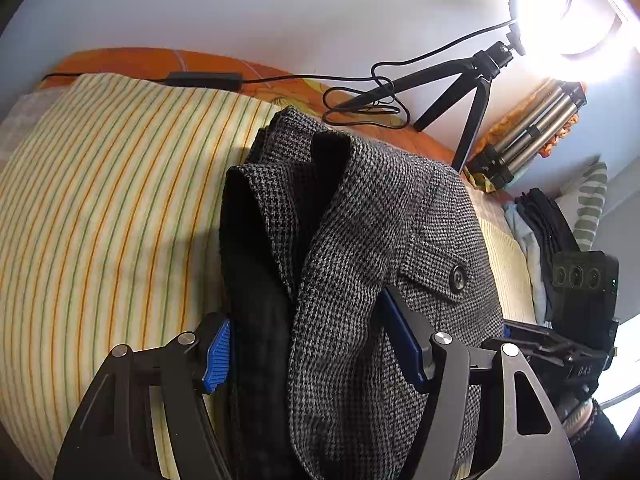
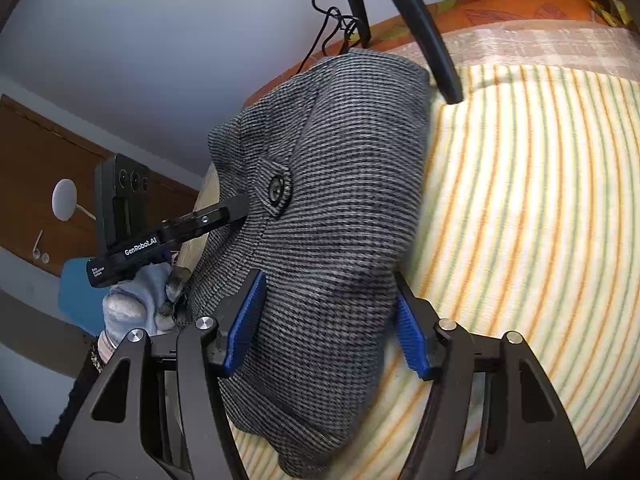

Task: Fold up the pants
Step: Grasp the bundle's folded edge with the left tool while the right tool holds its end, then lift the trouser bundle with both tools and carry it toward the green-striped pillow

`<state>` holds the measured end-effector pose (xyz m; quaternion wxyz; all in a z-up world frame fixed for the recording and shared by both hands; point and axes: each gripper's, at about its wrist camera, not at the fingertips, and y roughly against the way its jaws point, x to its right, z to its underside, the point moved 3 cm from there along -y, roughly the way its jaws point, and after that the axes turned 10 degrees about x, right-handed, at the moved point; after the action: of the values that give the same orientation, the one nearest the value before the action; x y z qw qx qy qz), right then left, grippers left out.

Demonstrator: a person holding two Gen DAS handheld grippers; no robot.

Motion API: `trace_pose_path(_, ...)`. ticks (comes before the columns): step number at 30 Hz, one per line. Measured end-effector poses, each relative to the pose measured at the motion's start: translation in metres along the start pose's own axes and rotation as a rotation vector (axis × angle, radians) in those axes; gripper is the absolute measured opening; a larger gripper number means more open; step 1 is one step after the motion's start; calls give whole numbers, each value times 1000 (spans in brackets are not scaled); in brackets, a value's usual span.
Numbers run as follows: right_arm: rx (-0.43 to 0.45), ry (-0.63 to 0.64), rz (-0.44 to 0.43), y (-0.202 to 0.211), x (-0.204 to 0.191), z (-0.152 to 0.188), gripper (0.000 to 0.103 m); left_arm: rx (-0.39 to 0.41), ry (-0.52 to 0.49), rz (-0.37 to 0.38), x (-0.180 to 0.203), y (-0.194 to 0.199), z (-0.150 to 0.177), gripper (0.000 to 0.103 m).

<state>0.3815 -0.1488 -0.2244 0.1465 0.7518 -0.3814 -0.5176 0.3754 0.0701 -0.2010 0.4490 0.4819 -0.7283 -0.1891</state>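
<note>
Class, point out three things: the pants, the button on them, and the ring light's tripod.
pants (image 1: 360,216): left wrist view, upper folded layer.
button (image 2: 276,189): right wrist view, its centre.
tripod (image 1: 478,92): left wrist view, front leg.

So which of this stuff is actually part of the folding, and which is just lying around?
Part of the job:
- grey houndstooth pants, bunched on the striped sheet
- left tool, fabric between its fingers
- right tool, likewise

Just lying about:
- ring light on a small black tripod
- silver tripod
- pile of clothes
</note>
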Motion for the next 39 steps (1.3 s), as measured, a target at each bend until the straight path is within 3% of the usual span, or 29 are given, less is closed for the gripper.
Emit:
trace_pose_path(2,-2,21,20,-4,-7,1,53,-7,8,2,1,-1,0,63)
trace_pose_path(4,2,38,26,-5,-14,1,44,-10,29,23,1,1,0,50)
trace_pose_path(6,11,44,31,-4,-18,0,38,0,9,15,5,3,1,47)
trace_pose_path(8,12,45,31,-4,-19,0,38,8,-14,5,8,2,2,47)
trace_pose_path(10,5,44,41,-6,-18,-1,40,15,10,-2,5,-3,2,53)
trace_pose_path(14,1,-5,28,-2,-14,-2,44,32,61,30,-3,-6,-2,54)
trace_pose_path(18,15,82,64,7,-23,0,29,51,-8,-2,9,-1,0,38)
trace_pose_path(21,39,134,91,13,-37,-1,22,72,-42,-26,17,5,0,33)
trace_pose_path(28,83,272,153,20,-77,3,18,122,-123,-64,36,20,2,30)
trace_pose_path(39,143,394,199,64,-111,5,18,207,-151,-33,75,59,12,30)
